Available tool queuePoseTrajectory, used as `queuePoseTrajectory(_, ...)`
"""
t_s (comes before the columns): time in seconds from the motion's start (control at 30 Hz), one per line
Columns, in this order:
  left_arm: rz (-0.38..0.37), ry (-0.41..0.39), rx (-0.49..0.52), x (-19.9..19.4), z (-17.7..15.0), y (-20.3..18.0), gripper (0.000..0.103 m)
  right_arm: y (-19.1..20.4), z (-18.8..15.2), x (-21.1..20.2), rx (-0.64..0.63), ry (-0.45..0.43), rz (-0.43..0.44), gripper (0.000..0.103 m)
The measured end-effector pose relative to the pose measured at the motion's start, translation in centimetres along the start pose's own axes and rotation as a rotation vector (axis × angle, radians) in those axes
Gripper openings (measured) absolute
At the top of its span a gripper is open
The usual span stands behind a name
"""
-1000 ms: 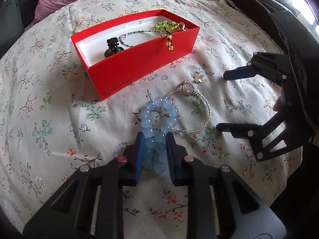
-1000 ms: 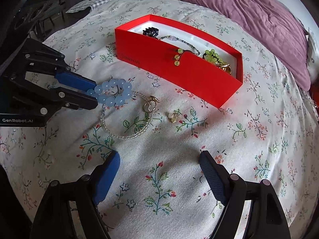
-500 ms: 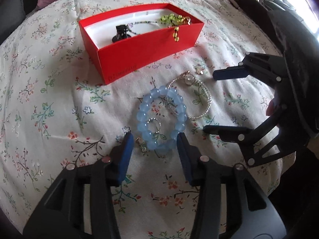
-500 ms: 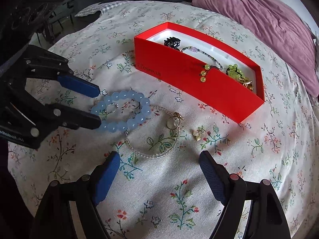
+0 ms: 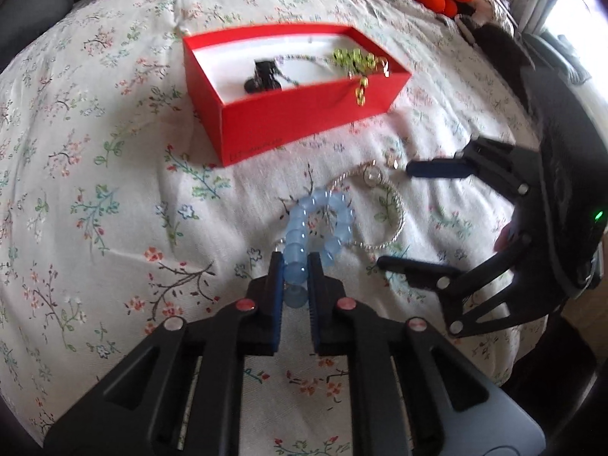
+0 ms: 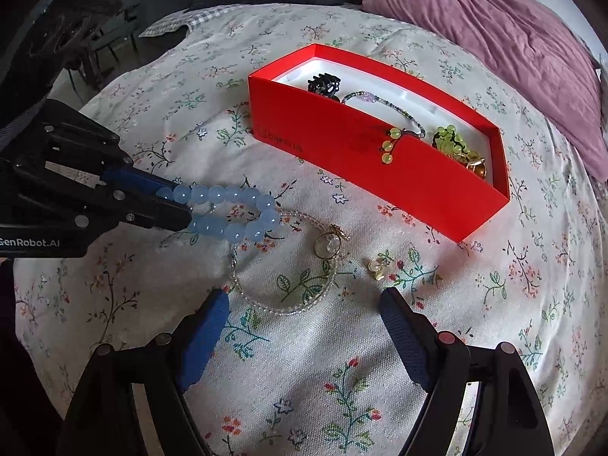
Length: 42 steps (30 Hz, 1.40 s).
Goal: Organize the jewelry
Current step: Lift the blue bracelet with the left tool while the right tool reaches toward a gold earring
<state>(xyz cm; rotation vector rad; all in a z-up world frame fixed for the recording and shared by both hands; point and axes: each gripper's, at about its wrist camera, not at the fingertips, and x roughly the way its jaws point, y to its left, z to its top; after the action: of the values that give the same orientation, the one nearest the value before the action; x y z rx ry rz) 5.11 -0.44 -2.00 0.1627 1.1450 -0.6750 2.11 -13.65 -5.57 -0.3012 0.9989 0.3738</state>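
Glossy beads, matt cloth and card.
Translucent blue bracelet shines like glass; red box looks smooth matt cardboard; floral bedcover is woven cloth.

We see a blue bead bracelet, its near end pinched in the left claw, its loop stretched on the flowered bed. Beside it lie a clear bead bracelet, a gold ring and a small earring. The red box holds a black clip, a thin necklace and green beads.
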Motion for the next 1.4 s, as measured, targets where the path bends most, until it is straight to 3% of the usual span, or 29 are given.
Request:
queuePoseTrajectory(0.53,-0.067,-0.229,-0.099,-6.5,2.5,0.1,0.013,0.1,1.4,-0.7,0.071,-0.062,0.117,0.083)
queuePoseTrajectory(0.77,-0.058,-0.223,-0.123,-6.6,2.4,0.8,0.013,1.6,1.9,1.3,0.026,0.004,0.126,0.084)
queuePoseTrajectory(1.0,-0.06,-0.22,-0.138,-6.6,2.1,1.4,0.013,2.7,3.1,2.2,-0.016,-0.027,0.087,0.088)
queuePoseTrajectory(1.07,-0.058,-0.218,-0.139,-6.6,2.1,1.4,0.013,2.9,3.4,2.5,-0.031,-0.035,0.073,0.081)
queuePoseTrajectory(1.13,-0.055,-0.216,-0.141,-6.6,2.1,1.5,0.013,3.1,4.0,2.6,-0.041,-0.045,0.076,0.063)
queuePoseTrajectory(1.17,-0.053,-0.214,-0.142,-6.6,2.0,1.6,0.013,3.0,4.2,2.5,-0.038,-0.046,0.079,0.06)
queuePoseTrajectory(1.23,-0.05,-0.212,-0.151,-6.6,2.0,1.9,0.013,2.6,4.5,2.4,-0.022,-0.044,0.096,0.055)
queuePoseTrajectory(1.4,-0.049,-0.215,-0.167,-6.8,1.9,2.3,0.013,2.3,4.0,1.8,-0.016,-0.05,0.102,0.053)
